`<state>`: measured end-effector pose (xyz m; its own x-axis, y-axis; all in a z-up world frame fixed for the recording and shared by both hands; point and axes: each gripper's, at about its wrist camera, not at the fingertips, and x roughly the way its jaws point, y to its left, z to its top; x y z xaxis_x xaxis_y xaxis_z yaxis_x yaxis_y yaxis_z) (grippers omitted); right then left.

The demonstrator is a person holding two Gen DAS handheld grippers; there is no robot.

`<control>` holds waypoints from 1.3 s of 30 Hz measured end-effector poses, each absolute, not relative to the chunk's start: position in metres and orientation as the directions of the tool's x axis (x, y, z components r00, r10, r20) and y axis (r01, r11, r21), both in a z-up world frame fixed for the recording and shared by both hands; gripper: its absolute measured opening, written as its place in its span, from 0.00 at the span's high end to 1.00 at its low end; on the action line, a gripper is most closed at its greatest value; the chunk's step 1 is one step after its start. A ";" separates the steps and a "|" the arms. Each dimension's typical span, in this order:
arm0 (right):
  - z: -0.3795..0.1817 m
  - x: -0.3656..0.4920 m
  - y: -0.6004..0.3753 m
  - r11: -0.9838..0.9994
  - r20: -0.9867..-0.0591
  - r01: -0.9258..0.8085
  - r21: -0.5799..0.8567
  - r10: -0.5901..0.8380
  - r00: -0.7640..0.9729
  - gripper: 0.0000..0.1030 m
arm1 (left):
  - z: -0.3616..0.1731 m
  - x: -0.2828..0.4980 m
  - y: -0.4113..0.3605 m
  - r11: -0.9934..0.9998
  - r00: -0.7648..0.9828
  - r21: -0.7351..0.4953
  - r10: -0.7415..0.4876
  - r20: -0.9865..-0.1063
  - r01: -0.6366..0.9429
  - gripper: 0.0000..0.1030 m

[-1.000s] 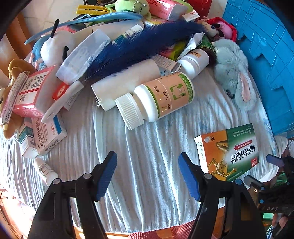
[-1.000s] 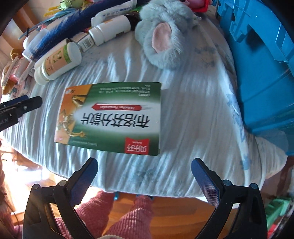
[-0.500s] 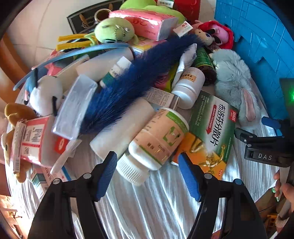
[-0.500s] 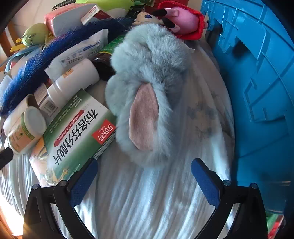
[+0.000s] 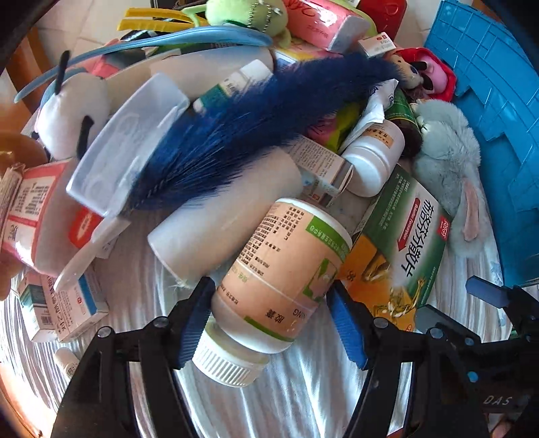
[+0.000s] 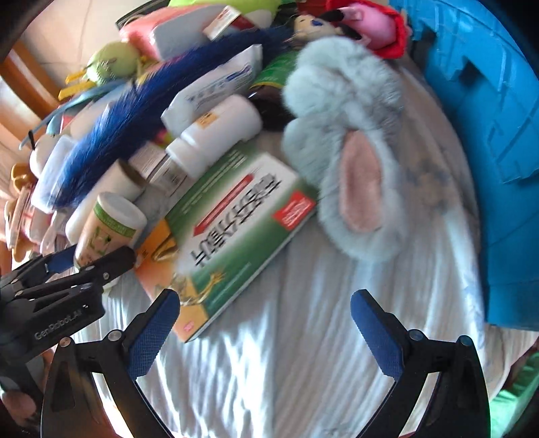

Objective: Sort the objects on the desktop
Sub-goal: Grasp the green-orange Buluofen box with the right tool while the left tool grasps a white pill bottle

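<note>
White striped cloth covers the surface (image 5: 303, 397), which is heaped with small goods; a blue plastic crate (image 5: 498, 111) stands at its far right edge. Take the peach-and-green pill bottle (image 5: 286, 269) as the landmark: it lies on its side with its ribbed white cap toward the camera.

The left gripper (image 5: 271, 323) straddles this bottle, one blue finger on each side of its neck end. The left finger looks to touch the bottle and the right one sits just off its edge, so whether they press on it cannot be told. The right gripper (image 6: 266, 330) hangs over bare cloth with its fingers spread wide and nothing between them.

Just right of the bottle lies one green-and-orange medicine box (image 5: 401, 249), touching it. Behind the bottle lie one plain white tube (image 5: 222, 219) and one blue feather (image 5: 256, 124) draped over the heap. One smaller white bottle (image 5: 370, 161) lies behind the box. One grey plush rabbit (image 6: 350, 161) lies right of the box, next to the crate. Left of the bottle are two small blue-and-white cartons (image 5: 64, 306) side by side. One green plush toy (image 5: 249, 17) and one pink tissue pack (image 5: 323, 23) sit at the far back.
</note>
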<state>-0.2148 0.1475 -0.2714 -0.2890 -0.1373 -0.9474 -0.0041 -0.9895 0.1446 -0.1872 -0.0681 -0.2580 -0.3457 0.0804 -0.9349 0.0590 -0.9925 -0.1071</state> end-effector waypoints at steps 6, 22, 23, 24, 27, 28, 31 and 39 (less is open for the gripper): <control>-0.289 -0.212 0.112 -0.985 -0.960 0.098 0.144 -0.163 -0.229 0.00 | -0.256 -0.176 -0.082 -0.990 -0.364 -0.130 0.099 -0.926 0.062 0.34; -0.243 -0.215 0.156 -0.993 -0.937 -0.071 0.097 -0.068 -0.341 0.00 | -0.270 -0.171 -0.077 -0.992 -0.329 -0.109 0.082 -0.941 0.065 0.34; -0.245 -0.220 0.153 -0.992 -0.938 -0.074 0.106 -0.075 -0.338 0.00 | -0.269 -0.171 -0.077 -0.992 -0.333 -0.106 0.079 -0.940 0.064 0.34; -0.248 -0.228 0.150 -0.991 -0.940 -0.082 0.105 -0.072 -0.333 0.00 | -0.268 -0.171 -0.079 -0.992 -0.336 -0.106 0.078 -0.939 0.067 0.34; -0.261 -0.247 0.148 -0.985 -0.949 -0.125 0.123 -0.080 -0.306 0.00 | -0.266 -0.173 -0.088 -0.991 -0.343 -0.106 0.072 -0.937 0.081 0.34; -0.265 -0.252 0.147 -0.982 -0.950 -0.132 0.135 -0.091 -0.299 0.00 | -0.266 -0.175 -0.091 -0.990 -0.342 -0.110 0.074 -0.937 0.086 0.34; -0.275 -0.263 0.143 -0.989 -0.959 -0.131 0.073 -0.033 -0.283 0.00 | -0.265 -0.182 -0.097 -0.989 -0.345 -0.119 0.082 -0.935 0.088 0.34; -0.278 -0.244 0.143 -0.998 -0.951 -0.062 0.025 -0.004 -0.309 0.00 | -0.272 -0.182 -0.095 -0.996 -0.352 -0.071 0.049 -0.935 0.049 0.34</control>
<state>-0.2436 0.1427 -0.2777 -0.3090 -0.0045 -0.9510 -0.0616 -0.9978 0.0247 -0.1820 -0.0955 -0.2715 -0.3523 0.0488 -0.9346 0.0493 -0.9963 -0.0706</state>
